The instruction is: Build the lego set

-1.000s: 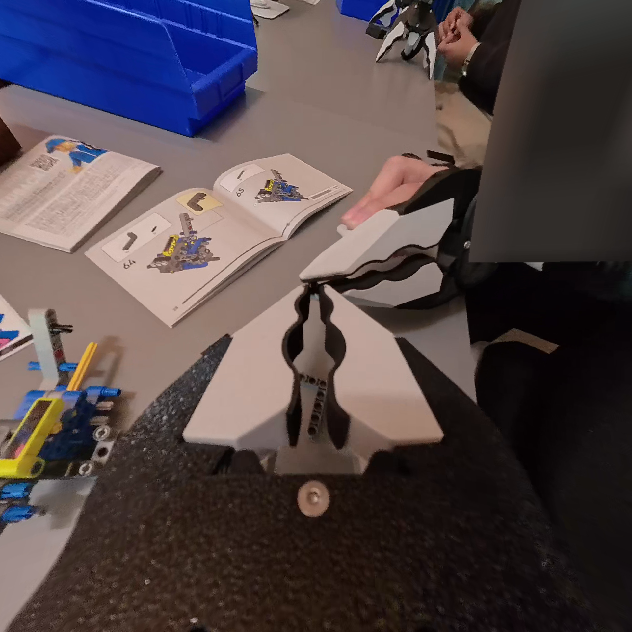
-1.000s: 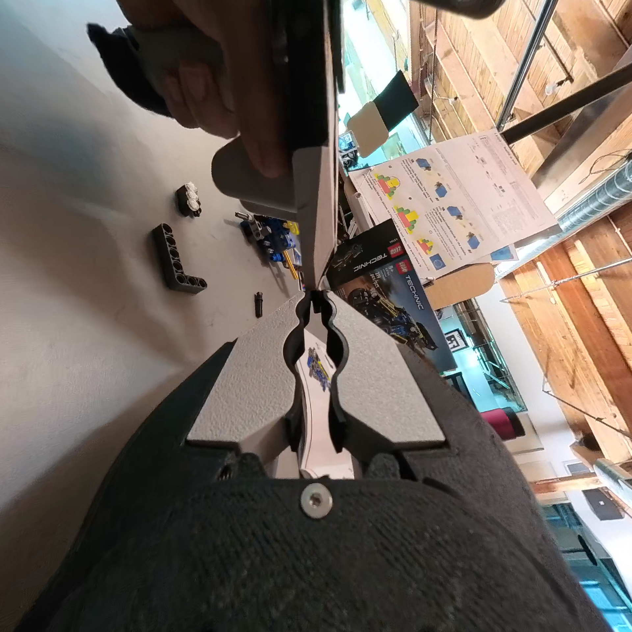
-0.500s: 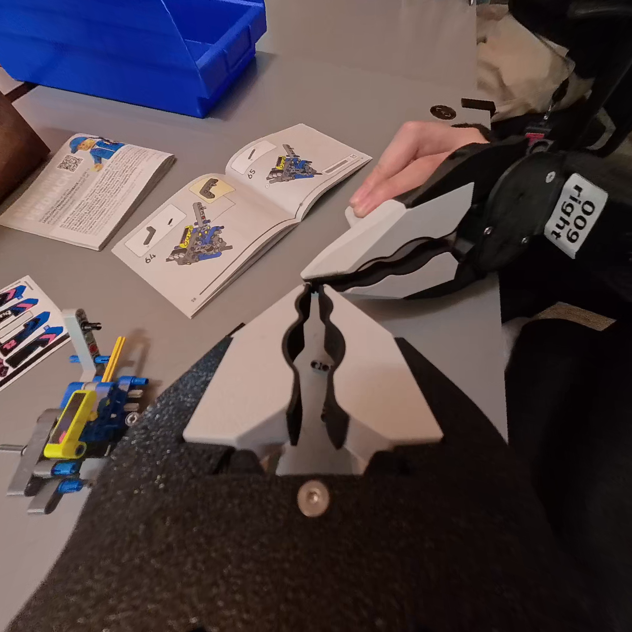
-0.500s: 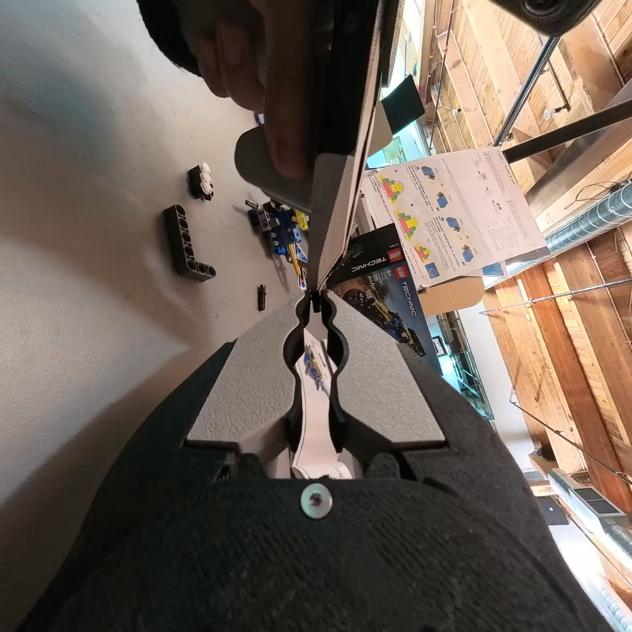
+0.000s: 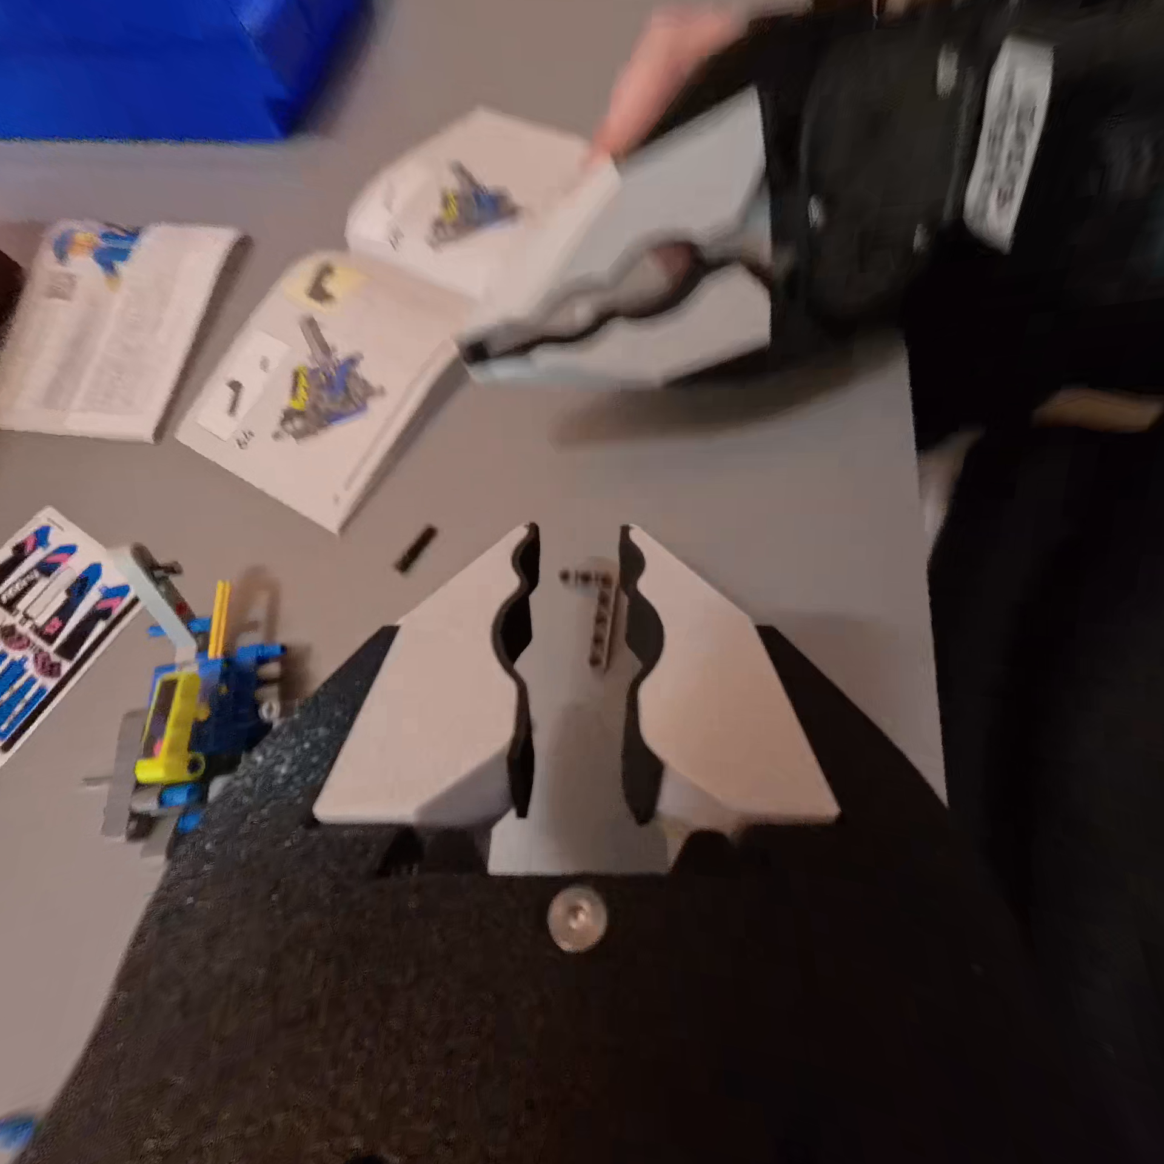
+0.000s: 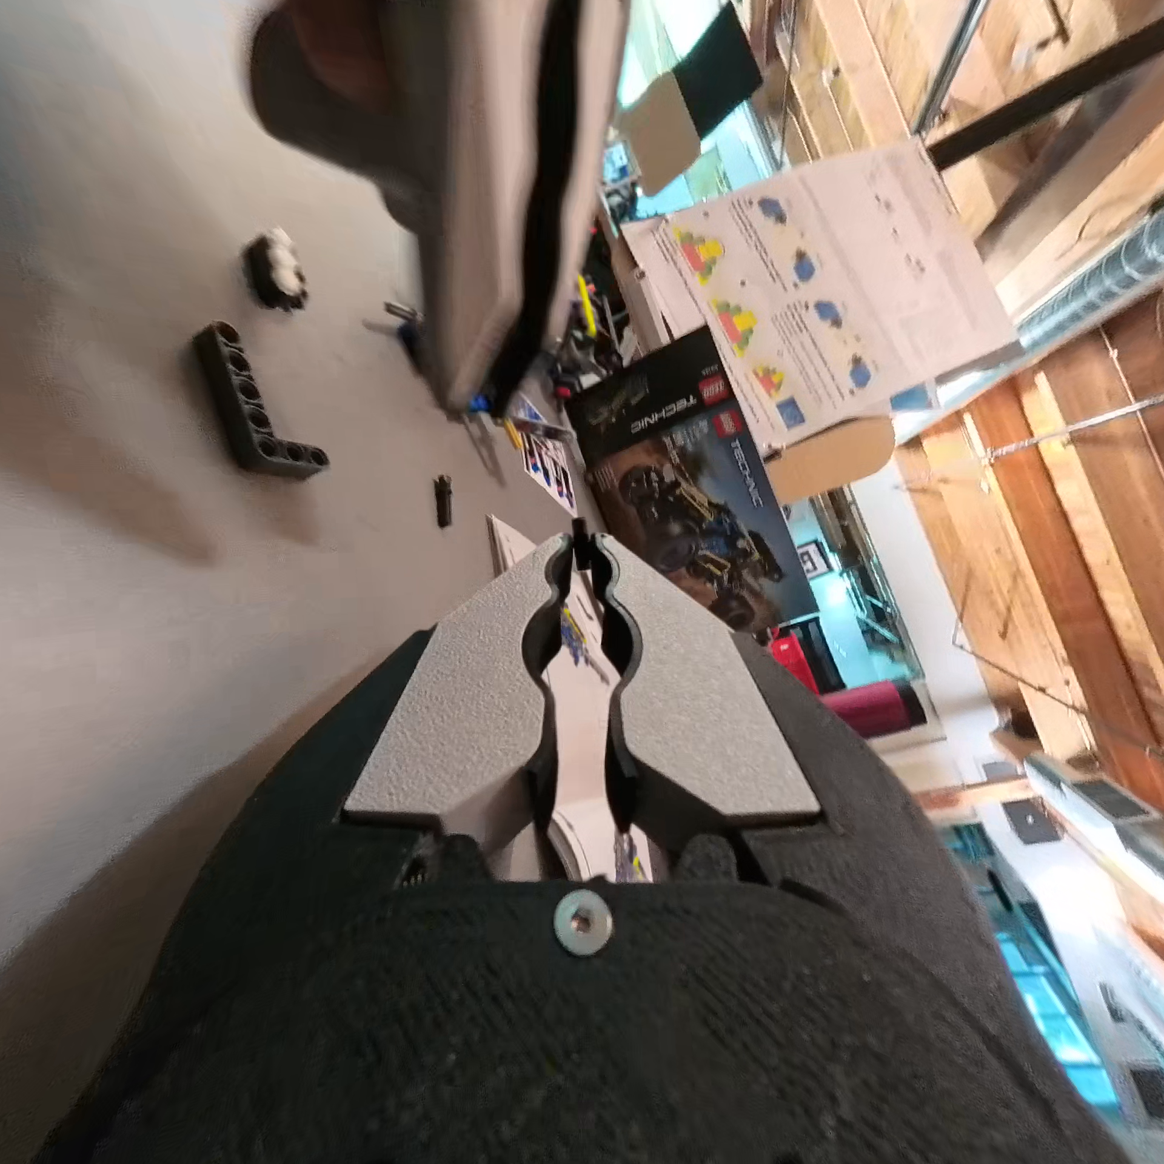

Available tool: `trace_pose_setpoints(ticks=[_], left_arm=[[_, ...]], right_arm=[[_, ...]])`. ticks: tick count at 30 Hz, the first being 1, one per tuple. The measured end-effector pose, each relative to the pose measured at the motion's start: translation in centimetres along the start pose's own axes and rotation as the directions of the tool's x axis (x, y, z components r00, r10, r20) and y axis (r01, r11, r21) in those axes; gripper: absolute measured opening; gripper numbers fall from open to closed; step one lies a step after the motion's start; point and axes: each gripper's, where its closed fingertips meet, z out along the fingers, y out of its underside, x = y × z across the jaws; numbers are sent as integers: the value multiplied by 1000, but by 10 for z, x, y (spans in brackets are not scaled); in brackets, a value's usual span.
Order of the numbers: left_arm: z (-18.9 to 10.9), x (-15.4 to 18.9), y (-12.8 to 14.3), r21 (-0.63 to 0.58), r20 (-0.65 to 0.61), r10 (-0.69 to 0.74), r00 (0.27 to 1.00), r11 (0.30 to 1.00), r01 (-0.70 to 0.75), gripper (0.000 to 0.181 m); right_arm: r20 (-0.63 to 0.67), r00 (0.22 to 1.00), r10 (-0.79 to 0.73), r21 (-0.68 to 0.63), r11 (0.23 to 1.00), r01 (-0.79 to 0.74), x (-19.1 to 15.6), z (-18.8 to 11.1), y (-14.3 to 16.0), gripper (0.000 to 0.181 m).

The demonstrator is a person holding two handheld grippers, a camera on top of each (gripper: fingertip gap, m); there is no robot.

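Observation:
My left gripper (image 5: 578, 532) is open and empty above the grey table. A dark L-shaped beam (image 5: 598, 611) lies on the table between its fingers, and it also shows in the right wrist view (image 6: 252, 403). My right gripper (image 6: 581, 543) is shut on a small black pin (image 6: 581, 549) at its tips. It shows blurred in the left wrist view (image 5: 475, 359), held over the open instruction booklet (image 5: 353, 365). Another black pin (image 5: 416, 548) lies loose on the table. The blue and yellow partial build (image 5: 189, 712) stands to the left. The left gripper (image 6: 485, 400) shows in the right wrist view.
A sticker sheet (image 5: 50, 630) lies at the far left and a second booklet (image 5: 113, 327) behind it. A blue bin (image 5: 157, 63) stands at the back left. A black and white piece (image 6: 274, 271) lies beyond the beam. The set's box (image 6: 680, 491) stands behind. One gripper's finger ends stand about 6 centimetres off the other's.
The two grippers were shut tip to tip. My left gripper has opened and drawn back. My right gripper has moved away toward the booklet with the black pin in it.

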Motion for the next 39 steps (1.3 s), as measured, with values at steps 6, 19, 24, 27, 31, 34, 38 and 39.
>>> trace_pose_setpoints(ticks=[6, 19, 24, 27, 31, 34, 38, 39], left_arm=[[6, 11, 45, -247, 69, 133, 989, 963, -112, 14], [23, 68, 18, -106, -97, -158, 983, 983, 148, 21], [12, 28, 12, -45, 63, 54, 997, 998, -52, 22], [9, 12, 22, -143, 57, 335, 941, 935, -324, 33], [24, 26, 28, -181, -109, 393, 913, 895, -407, 37], [36, 31, 28, -198, -132, 305, 943, 924, -327, 20], [43, 10, 26, -211, 24, 144, 989, 968, -135, 9], [44, 8, 27, -201, 37, 106, 994, 975, -97, 9]], right_arm=[[-21, 1000, 12, -42, 999, -13, 3, 3, 7, 3], [-16, 1000, 27, -68, 997, -28, 3, 5, 13, 4], [-19, 999, 49, -74, 996, -51, 5, 5, 16, 4], [-17, 998, 56, -72, 996, -57, 4, 5, 16, 4], [-12, 998, 58, -71, 996, -58, 4, 6, 16, 4], [-14, 998, 54, -83, 995, -55, 4, 6, 18, 4], [-16, 997, 76, -94, 993, -77, 5, 6, 20, 4], [-16, 996, 86, -91, 992, -87, 6, 6, 20, 4]])
